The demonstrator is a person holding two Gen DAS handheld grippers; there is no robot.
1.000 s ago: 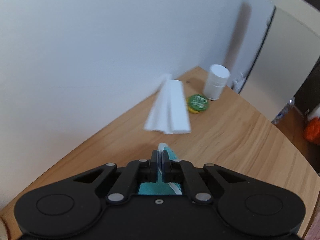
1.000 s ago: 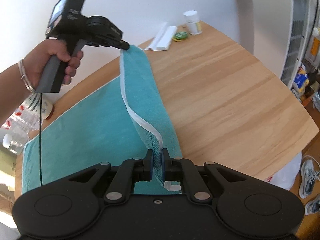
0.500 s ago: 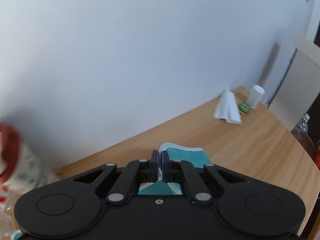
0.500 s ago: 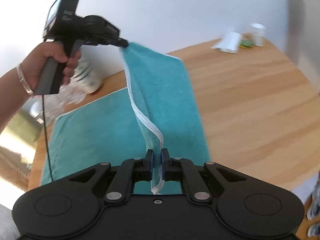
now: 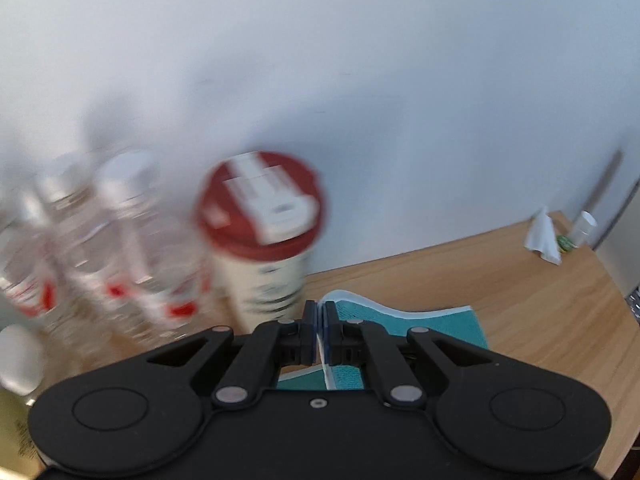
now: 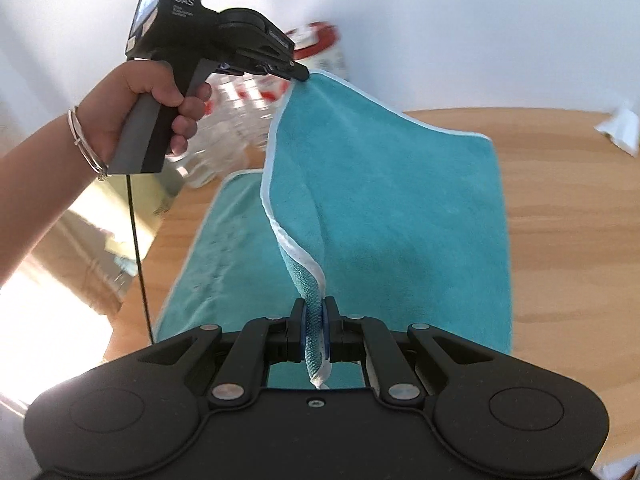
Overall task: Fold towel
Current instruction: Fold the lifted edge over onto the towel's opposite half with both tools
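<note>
A teal towel [image 6: 392, 200] with a white hem lies partly on the wooden table [image 6: 568, 208], one edge lifted and carried over the flat part [image 6: 224, 264]. My right gripper [image 6: 315, 332] is shut on the near corner of that lifted edge. In the right wrist view my left gripper [image 6: 301, 75], held by a hand [image 6: 152, 96], is shut on the far corner, raised above the table. The left wrist view shows my left gripper [image 5: 321, 330] shut on the white hem, with teal towel [image 5: 440, 326] behind it.
A cup with a red lid [image 5: 264, 240] and several clear plastic bottles [image 5: 100, 248] stand close ahead of the left gripper, against the white wall. A white folded paper [image 5: 543, 237], a green lid [image 5: 565, 242] and a white jar [image 5: 583, 227] sit at the far table corner.
Both grippers have carried the lifted towel edge leftward over the flat half. The left wrist view has swung from the far table corner to the cup and bottles.
</note>
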